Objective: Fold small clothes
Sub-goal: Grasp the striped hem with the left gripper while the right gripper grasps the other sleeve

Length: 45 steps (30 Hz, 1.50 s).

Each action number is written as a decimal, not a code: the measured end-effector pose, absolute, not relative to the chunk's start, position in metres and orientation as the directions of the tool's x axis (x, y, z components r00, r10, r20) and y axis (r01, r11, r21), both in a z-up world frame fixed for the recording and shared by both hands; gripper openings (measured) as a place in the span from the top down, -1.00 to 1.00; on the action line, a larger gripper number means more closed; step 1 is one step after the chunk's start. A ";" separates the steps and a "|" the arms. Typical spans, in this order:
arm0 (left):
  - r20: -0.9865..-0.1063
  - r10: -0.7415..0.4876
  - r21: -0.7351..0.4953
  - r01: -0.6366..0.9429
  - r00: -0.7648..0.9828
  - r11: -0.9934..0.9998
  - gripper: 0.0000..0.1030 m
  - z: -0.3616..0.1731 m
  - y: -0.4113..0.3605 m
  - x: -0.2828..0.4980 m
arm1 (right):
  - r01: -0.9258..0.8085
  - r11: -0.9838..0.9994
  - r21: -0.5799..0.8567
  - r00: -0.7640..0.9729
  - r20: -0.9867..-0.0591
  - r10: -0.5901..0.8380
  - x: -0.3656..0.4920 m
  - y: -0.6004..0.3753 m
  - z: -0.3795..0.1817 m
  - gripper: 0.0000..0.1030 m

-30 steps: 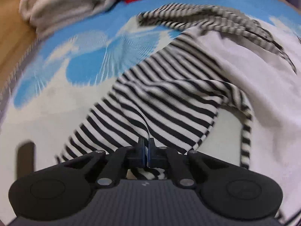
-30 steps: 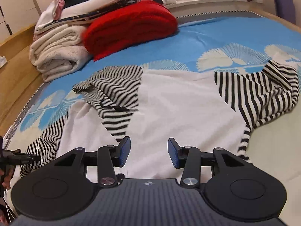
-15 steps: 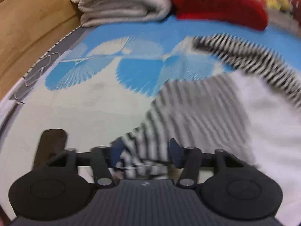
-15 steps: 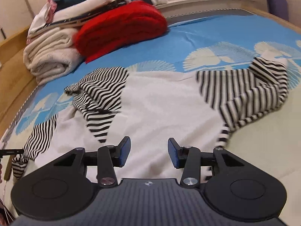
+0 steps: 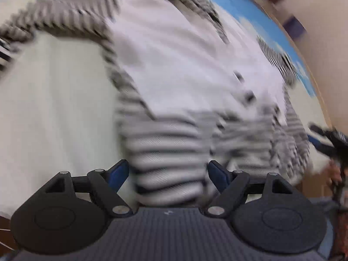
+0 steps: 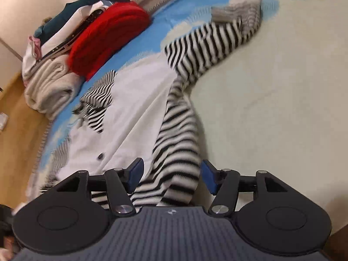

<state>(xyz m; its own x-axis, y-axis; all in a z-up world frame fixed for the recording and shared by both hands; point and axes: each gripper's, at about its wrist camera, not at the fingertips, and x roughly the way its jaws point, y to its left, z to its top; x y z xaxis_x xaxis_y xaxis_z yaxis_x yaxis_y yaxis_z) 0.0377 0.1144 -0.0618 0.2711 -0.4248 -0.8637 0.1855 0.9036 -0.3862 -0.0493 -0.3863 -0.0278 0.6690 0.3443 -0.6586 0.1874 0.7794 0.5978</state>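
A small white garment with black-and-white striped sleeves and legs [image 6: 139, 108] lies spread on the bed; it also shows, blurred, in the left wrist view [image 5: 191, 69]. My left gripper [image 5: 168, 175] is open, its blue pads on either side of a striped leg end [image 5: 167, 152]. My right gripper [image 6: 171, 178] is open around the other striped leg [image 6: 176, 150]. The right gripper also shows at the right edge of the left wrist view [image 5: 326, 141].
A blue and cream patterned bedspread [image 6: 271, 87] covers the bed. A red folded blanket [image 6: 108, 41] and a stack of cream and dark folded clothes [image 6: 50, 74] sit at the far side. A wooden floor [image 6: 13, 113] lies to the left.
My left gripper let go of the striped sleeve, opened, and swung to the garment's striped leg end. My right gripper moved forward and tilted, and its open fingers now straddle the other striped leg.
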 end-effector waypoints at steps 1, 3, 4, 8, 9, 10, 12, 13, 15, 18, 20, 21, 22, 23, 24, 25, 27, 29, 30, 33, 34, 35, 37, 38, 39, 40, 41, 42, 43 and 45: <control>-0.861 -0.431 -0.386 0.203 0.270 0.900 -0.62 -0.064 0.107 0.030 | 0.174 0.771 0.612 0.647 -0.662 0.379 -0.047 -0.384 -0.032 -0.17; -0.856 -0.444 -0.389 0.239 0.263 0.890 0.01 -0.062 0.096 0.022 | 0.153 0.787 0.598 0.599 -0.689 0.407 -0.043 -0.371 -0.037 -0.21; -0.856 -0.458 -0.400 0.254 0.240 0.880 0.69 -0.060 0.094 0.022 | 0.147 0.801 0.580 0.582 -0.705 0.404 -0.042 -0.364 -0.038 -0.21; -0.809 -0.504 -0.436 0.268 0.302 0.859 0.71 -0.033 0.107 0.017 | 0.085 0.798 0.597 0.503 -0.717 0.483 -0.040 -0.341 -0.032 0.76; -0.792 -0.522 -0.457 0.260 0.318 0.851 0.71 -0.023 0.113 0.021 | 0.079 0.789 0.609 0.477 -0.718 0.507 -0.037 -0.337 -0.025 0.77; -0.769 -0.541 -0.484 0.244 0.341 0.840 0.71 -0.013 0.119 0.032 | 0.069 0.774 0.629 0.471 -0.705 0.530 -0.032 -0.335 -0.016 0.77; -0.708 -0.553 -0.545 0.160 0.438 0.823 0.70 0.000 0.135 0.059 | 0.090 0.683 0.725 0.517 -0.620 0.590 -0.014 -0.342 0.004 0.77; -0.691 -0.533 -0.567 0.092 0.487 0.819 0.69 0.000 0.144 0.079 | 0.116 0.636 0.763 0.552 -0.582 0.597 0.003 -0.346 0.009 0.77; -0.705 -0.442 -0.569 -0.070 0.555 0.820 0.47 -0.008 0.158 0.125 | 0.183 0.618 0.764 0.637 -0.571 0.517 0.045 -0.351 0.018 0.72; -0.760 -0.355 -0.527 -0.198 0.544 0.827 0.10 -0.022 0.173 0.163 | 0.364 0.593 0.718 0.713 -0.625 0.318 0.091 -0.363 0.013 0.19; -0.768 -0.362 -0.507 -0.157 0.529 0.847 -0.20 -0.025 0.177 0.162 | 0.357 0.597 0.718 0.733 -0.612 0.297 0.095 -0.367 0.013 -0.25; -0.769 -0.356 -0.492 -0.135 0.531 0.860 -0.54 -0.025 0.179 0.157 | 0.305 0.626 0.718 0.746 -0.588 0.312 0.091 -0.366 0.016 -0.28; -0.767 -0.338 -0.475 -0.129 0.546 0.870 -0.68 -0.025 0.181 0.151 | 0.242 0.664 0.707 0.753 -0.568 0.331 0.085 -0.365 0.019 -0.29; -0.760 -0.312 -0.457 -0.127 0.571 0.880 -0.68 -0.024 0.183 0.145 | 0.201 0.694 0.692 0.756 -0.560 0.339 0.077 -0.363 0.021 -0.30; -0.758 -0.311 -0.455 -0.122 0.573 0.882 -0.68 -0.024 0.183 0.143 | 0.175 0.716 0.676 0.757 -0.557 0.341 0.072 -0.361 0.021 -0.31; -0.753 -0.317 -0.459 -0.116 0.577 0.881 -0.67 -0.023 0.185 0.143 | 0.143 0.738 0.660 0.756 -0.553 0.349 0.065 -0.359 0.022 -0.31; -0.730 -0.306 -0.444 -0.083 0.611 0.892 -0.67 -0.019 0.183 0.131 | 0.086 0.763 0.641 0.748 -0.547 0.375 0.061 -0.351 0.020 -0.30; -0.722 -0.286 -0.412 -0.060 0.630 0.909 -0.67 -0.011 0.182 0.119 | 0.026 0.790 0.613 0.737 -0.546 0.399 0.063 -0.335 0.022 -0.27; -0.715 -0.291 -0.407 -0.040 0.636 0.913 -0.67 -0.009 0.181 0.116 | 0.000 0.806 0.592 0.735 -0.547 0.402 0.065 -0.327 0.025 -0.26; -0.697 -0.276 -0.343 0.030 0.662 0.939 -0.67 0.002 0.173 0.108 | -0.090 0.892 0.444 0.760 -0.548 0.349 0.067 -0.297 0.037 -0.26; -0.695 -0.247 -0.301 0.039 0.675 0.953 -0.67 0.002 0.170 0.106 | -0.114 0.917 0.382 0.774 -0.544 0.323 0.069 -0.287 0.039 -0.26; -0.699 -0.228 -0.263 0.052 0.678 0.963 -0.67 0.001 0.166 0.106 | -0.135 0.940 0.314 0.781 -0.550 0.296 0.073 -0.277 0.039 -0.22; -0.723 -0.237 -0.225 0.102 0.649 0.969 -0.67 -0.009 0.157 0.110 | -0.143 0.971 0.190 0.774 -0.591 0.229 0.086 -0.260 0.031 -0.22; -0.730 -0.250 -0.218 0.130 0.636 0.967 -0.67 -0.013 0.153 0.112 | -0.137 0.982 0.132 0.764 -0.616 0.190 0.094 -0.252 0.026 -0.21; -0.736 -0.263 -0.208 0.161 0.624 0.965 -0.67 -0.019 0.148 0.115 | -0.132 0.987 0.088 0.753 -0.638 0.158 0.101 -0.246 0.022 -0.20; -0.743 -0.267 -0.186 0.194 0.614 0.963 -0.67 -0.027 0.140 0.121 | -0.127 0.990 0.060 0.741 -0.658 0.135 0.108 -0.242 0.018 -0.19; -0.754 -0.255 -0.158 0.210 0.605 0.965 -0.67 -0.035 0.133 0.127 | -0.113 0.993 0.028 0.728 -0.678 0.102 0.114 -0.237 0.012 -0.18; -0.764 -0.246 -0.138 0.221 0.596 0.965 -0.67 -0.043 0.129 0.133 | -0.101 0.995 -0.001 0.719 -0.691 0.072 0.119 -0.234 0.008 -0.15; -0.779 -0.231 -0.125 0.217 0.582 0.968 -0.67 -0.052 0.124 0.142 | -0.086 0.996 -0.030 0.710 -0.703 0.040 0.125 -0.232 0.002 -0.14; -0.787 -0.228 -0.146 0.186 0.573 0.972 -0.66 -0.062 0.120 0.156 | -0.062 0.997 -0.044 0.681 -0.732 0.010 0.138 -0.231 -0.012 -0.12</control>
<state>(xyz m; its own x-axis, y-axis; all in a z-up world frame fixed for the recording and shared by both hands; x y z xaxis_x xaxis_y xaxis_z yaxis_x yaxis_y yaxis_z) 0.1558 0.1205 -0.0618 0.5728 -0.2279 -0.7874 0.1864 0.9716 -0.1457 0.1376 -0.2307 -0.0118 0.6809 0.0101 -0.7323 -0.0620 0.9971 -0.0440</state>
